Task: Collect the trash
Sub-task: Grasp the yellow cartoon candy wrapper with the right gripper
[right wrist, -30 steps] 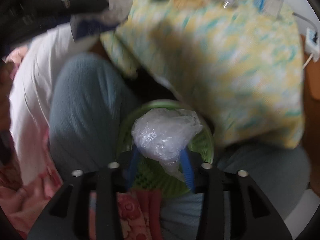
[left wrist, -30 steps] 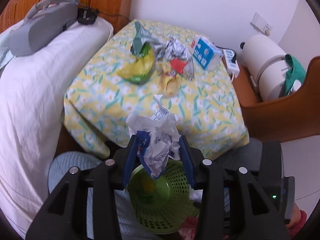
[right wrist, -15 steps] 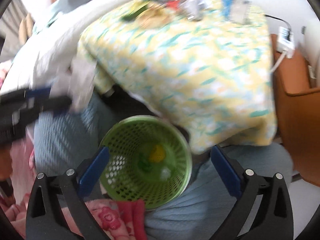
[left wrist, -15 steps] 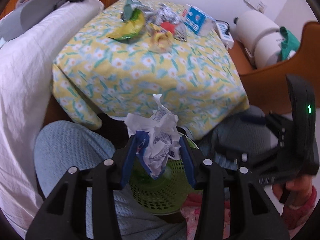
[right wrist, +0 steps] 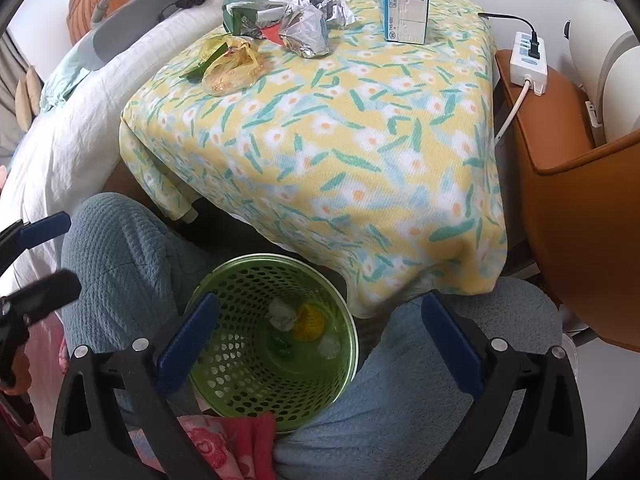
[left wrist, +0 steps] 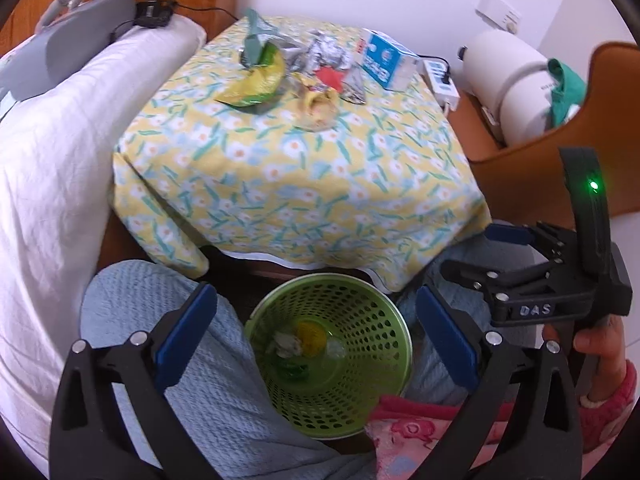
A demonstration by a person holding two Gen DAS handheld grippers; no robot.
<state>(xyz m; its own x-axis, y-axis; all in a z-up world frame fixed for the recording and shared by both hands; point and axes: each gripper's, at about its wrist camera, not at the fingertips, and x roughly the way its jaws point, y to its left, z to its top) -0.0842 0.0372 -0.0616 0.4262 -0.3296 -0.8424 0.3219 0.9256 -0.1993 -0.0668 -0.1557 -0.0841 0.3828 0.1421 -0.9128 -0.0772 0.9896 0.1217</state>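
A green mesh bin (left wrist: 360,392) (right wrist: 224,384) stands between the person's knees. In it lie a crumpled paper ball (left wrist: 285,345) (right wrist: 282,314), a yellow piece (left wrist: 310,332) and clear plastic (right wrist: 329,346). My left gripper (left wrist: 316,340) is open and empty above the bin. My right gripper (right wrist: 316,340) is open and empty above it too, and shows at the right of the left wrist view (left wrist: 520,280). On the flowered table (left wrist: 320,184) (right wrist: 360,140) lie a yellow-green bag (left wrist: 256,80), a yellow wrapper (left wrist: 318,106) (right wrist: 232,68), foil wrappers (right wrist: 304,28) and a blue carton (left wrist: 384,58) (right wrist: 404,8).
A white bed (left wrist: 52,152) with a grey device (left wrist: 68,48) lies at the left. An orange chair (left wrist: 560,168) (right wrist: 572,184) with a white cylinder (left wrist: 508,76) stands at the right. A white power strip (right wrist: 528,60) lies beside the table. The person's blue-clad knees (right wrist: 120,248) flank the bin.
My left gripper opened and let the crumpled paper fall into the bin. My right gripper earlier dropped the clear plastic there and stays open.
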